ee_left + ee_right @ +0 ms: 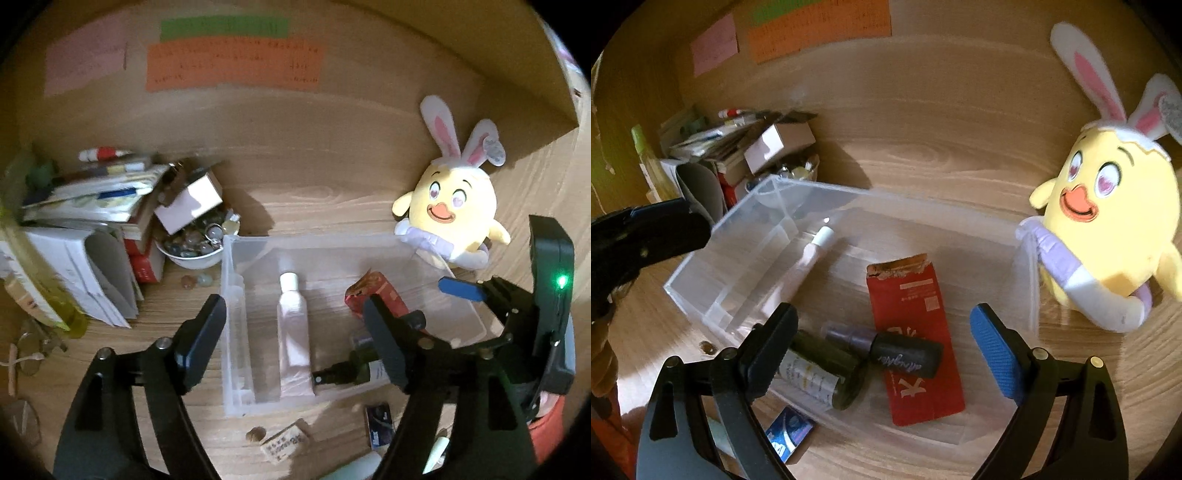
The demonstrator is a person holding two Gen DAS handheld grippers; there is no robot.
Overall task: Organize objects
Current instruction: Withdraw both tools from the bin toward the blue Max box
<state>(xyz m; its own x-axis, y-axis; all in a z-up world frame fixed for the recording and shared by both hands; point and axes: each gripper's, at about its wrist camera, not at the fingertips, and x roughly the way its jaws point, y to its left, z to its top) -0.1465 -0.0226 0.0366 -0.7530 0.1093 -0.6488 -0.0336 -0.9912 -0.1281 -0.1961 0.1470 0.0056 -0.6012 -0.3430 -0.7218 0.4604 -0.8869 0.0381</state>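
Plastic, clear and thin-walled, forms the rectangular bin [236,291] beneath our left gripper [295,339], spread and empty over a soft pink tube [293,325]. Our right gripper [882,354], also spread, hovers above a torn red carton [912,321] and dark bottles [827,373], labels blurred.

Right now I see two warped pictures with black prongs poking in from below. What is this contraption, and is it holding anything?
No robot here: a person holds a pair of hand tongs in each hand, each with a wide-angle camera looking along its prongs. One picture is from the left tongs, the other from the right tongs. Both stand open and hold nothing. On the wooden desk sits a clear plastic bin containing a white tube, a red carton, a dark green bottle and a small dark spray bottle. A yellow plush chick stands beside the bin; books and a bowl of stones lie beyond.
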